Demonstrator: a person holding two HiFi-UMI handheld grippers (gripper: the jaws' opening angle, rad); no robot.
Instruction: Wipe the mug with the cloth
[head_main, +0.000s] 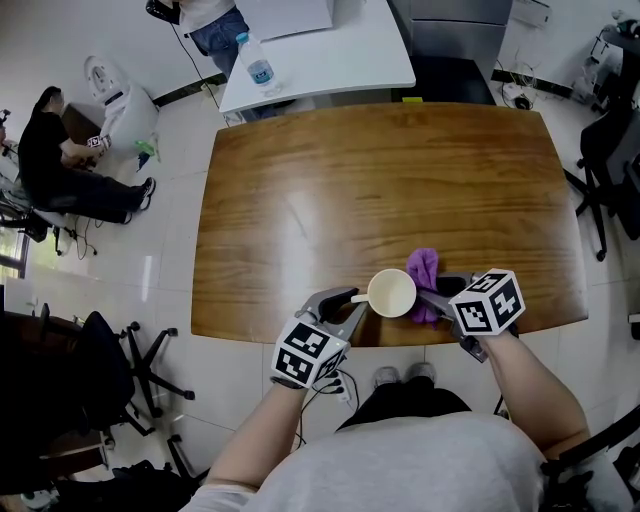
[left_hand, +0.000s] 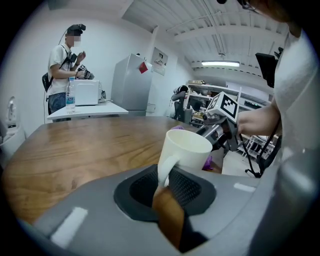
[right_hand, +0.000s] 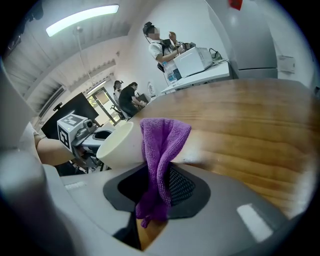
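Head view, your left gripper (head_main: 350, 301) clamped on the mug (head_main: 392, 293) handle, your right gripper (head_main: 436, 300) pinching the cloth (head_main: 423, 266) just beside the mug.

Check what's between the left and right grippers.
The white mug, held by its handle in the left gripper, and the purple cloth clamped in the right gripper, right beside the mug. Head view shows it.

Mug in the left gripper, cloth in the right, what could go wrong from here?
The left gripper holds the mug only by its thin handle, so pushing with the cloth could twist it loose. The mug is at the table's near edge, so a slip might send it to the floor.
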